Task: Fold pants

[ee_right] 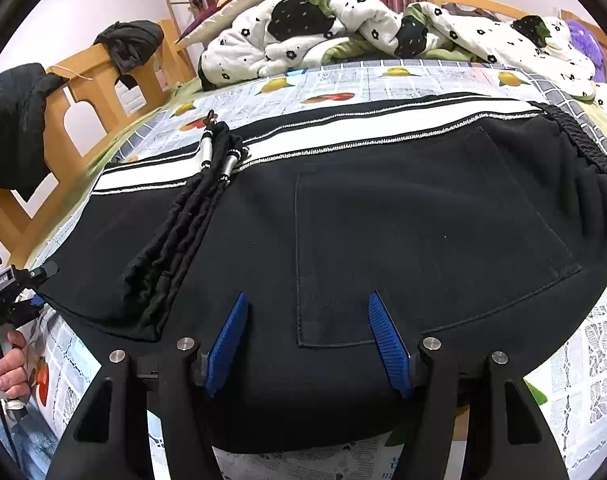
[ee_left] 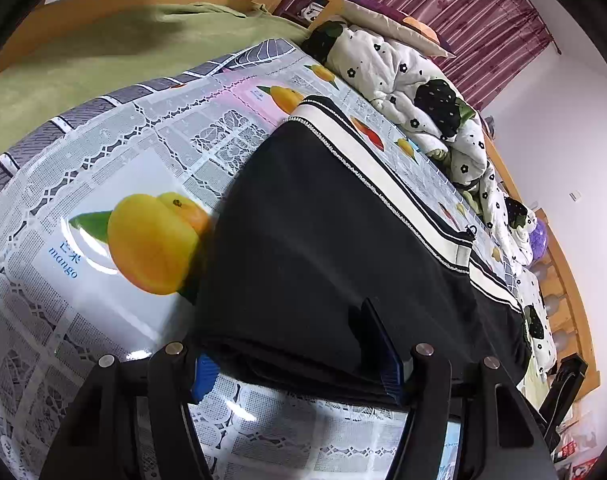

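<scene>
Pants (ee_right: 343,220) on tablecloth (ee_left: 103,160), quilt (ee_right: 343,28) behind.

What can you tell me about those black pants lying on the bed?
The black pants look like soft, thick knit. They lie flat, apparently already folded lengthwise, on a fruit-printed plastic cover. A white side stripe with beaded edging runs along the far edge. A stitched back pocket faces up, the gathered elastic waistband lies at the right, and black drawstrings with metal tips rest on top. Both grippers' fingers sit at the near edge.
</scene>
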Demonstrator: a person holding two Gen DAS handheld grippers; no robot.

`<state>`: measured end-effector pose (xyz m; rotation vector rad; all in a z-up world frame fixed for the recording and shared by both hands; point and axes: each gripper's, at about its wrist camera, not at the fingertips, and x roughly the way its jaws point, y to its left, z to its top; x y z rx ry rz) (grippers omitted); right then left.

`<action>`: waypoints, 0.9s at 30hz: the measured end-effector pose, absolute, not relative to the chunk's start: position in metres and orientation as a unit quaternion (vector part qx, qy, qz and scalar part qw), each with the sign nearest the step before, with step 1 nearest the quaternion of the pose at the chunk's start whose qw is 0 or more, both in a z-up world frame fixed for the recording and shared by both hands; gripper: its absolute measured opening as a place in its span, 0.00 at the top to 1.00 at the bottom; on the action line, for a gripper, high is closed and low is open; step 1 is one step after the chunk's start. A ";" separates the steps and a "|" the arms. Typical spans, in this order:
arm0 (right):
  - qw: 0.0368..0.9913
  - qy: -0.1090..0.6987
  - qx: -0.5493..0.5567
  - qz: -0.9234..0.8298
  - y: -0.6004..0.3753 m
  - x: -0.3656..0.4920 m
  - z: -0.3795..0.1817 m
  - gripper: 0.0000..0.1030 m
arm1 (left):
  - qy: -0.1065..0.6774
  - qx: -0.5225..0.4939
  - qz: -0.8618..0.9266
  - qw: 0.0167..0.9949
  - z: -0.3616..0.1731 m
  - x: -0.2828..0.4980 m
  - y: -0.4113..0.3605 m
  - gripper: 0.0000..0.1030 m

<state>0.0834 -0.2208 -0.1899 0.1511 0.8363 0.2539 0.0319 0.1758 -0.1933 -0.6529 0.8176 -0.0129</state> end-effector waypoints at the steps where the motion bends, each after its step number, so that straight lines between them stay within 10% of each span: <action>1: 0.903 0.406 0.070 0.121 -0.220 0.084 -0.189 0.39 | 0.389 -0.314 -0.007 0.866 -0.193 0.031 0.176 0.40; 16: 0.899 0.415 0.081 0.113 -0.215 0.088 -0.186 0.37 | 0.384 -0.330 -0.014 0.862 -0.194 0.028 0.181 0.43; 27: 0.893 0.428 0.081 0.113 -0.218 0.091 -0.183 0.37 | 0.382 -0.379 -0.018 0.843 -0.197 0.026 0.197 0.81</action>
